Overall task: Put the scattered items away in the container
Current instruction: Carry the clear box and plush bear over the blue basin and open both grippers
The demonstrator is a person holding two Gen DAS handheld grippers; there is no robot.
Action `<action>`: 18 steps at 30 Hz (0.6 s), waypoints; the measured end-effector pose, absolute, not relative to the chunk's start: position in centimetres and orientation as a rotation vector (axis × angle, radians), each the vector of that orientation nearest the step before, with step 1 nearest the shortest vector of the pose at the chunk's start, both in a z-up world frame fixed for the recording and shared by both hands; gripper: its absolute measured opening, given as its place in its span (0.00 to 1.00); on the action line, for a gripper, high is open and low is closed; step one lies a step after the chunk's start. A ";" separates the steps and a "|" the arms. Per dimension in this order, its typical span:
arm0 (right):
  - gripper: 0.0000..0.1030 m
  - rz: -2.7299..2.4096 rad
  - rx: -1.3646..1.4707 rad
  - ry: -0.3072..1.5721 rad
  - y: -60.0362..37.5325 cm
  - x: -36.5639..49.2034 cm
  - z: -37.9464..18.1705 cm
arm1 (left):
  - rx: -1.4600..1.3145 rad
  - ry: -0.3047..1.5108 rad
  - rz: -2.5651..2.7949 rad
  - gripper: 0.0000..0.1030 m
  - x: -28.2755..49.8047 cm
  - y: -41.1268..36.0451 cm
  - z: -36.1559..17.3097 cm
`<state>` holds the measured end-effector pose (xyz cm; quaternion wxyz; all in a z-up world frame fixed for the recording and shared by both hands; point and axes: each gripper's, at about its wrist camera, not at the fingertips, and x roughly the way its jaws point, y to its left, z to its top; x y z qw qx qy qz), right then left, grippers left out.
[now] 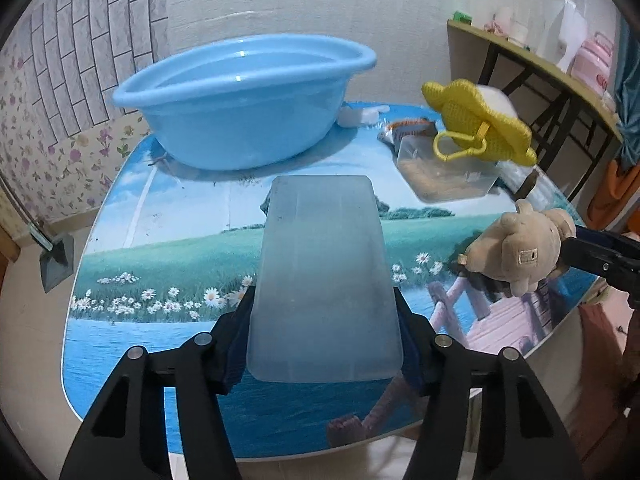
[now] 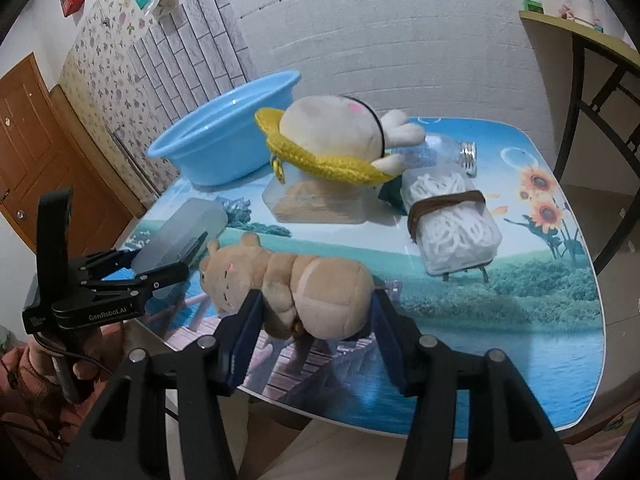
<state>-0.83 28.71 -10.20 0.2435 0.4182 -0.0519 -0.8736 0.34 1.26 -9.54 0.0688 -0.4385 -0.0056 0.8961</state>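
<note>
My left gripper (image 1: pixel 324 297) is shut on a frosted translucent plastic box (image 1: pixel 320 248), its pads pressing the box's two long sides above the picture-printed table (image 1: pixel 160 240). The right wrist view shows the same gripper (image 2: pixel 196 254) with the box (image 2: pixel 184 220) at the table's left edge. My right gripper (image 2: pixel 317 304) is shut on a tan plush animal (image 2: pixel 320 284), squeezing its body just above the table's near edge. The plush (image 1: pixel 516 252) also appears at the right of the left wrist view. The light blue basin (image 1: pixel 240 128) stands at the back left of the table, nothing visible inside.
A white plush in a yellow knitted hat (image 2: pixel 332 128) lies on a clear tub with brown contents (image 2: pixel 316 204). To its right are a clear box of white strands with a brown band (image 2: pixel 452 220) and a metal-capped bottle (image 2: pixel 468 156). A dark-framed shelf table (image 1: pixel 540 60) stands right.
</note>
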 end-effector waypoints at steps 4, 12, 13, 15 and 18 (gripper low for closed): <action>0.52 -2.404 1.090 -0.155 28.9 -0.4 -8.9 | -1.279 -0.037 2.713 0.59 0.9 0.9 -8.4; 0.51 -2.424 0.970 -0.198 28.8 0.0 -5.9 | -1.149 -0.030 2.769 0.59 2.3 0.1 -3.9; 0.51 -2.428 0.958 -0.196 28.7 0.0 -5.6 | -1.129 -0.035 2.777 0.59 2.4 -0.1 -3.4; 0.51 -2.426 0.939 -0.192 28.3 -0.2 -5.0 | -1.097 -0.041 2.790 0.59 2.3 -0.5 -2.3; 0.51 -2.431 0.911 -0.170 27.5 -0.5 -4.3 | -1.063 -0.039 2.811 0.59 2.0 -1.0 -1.4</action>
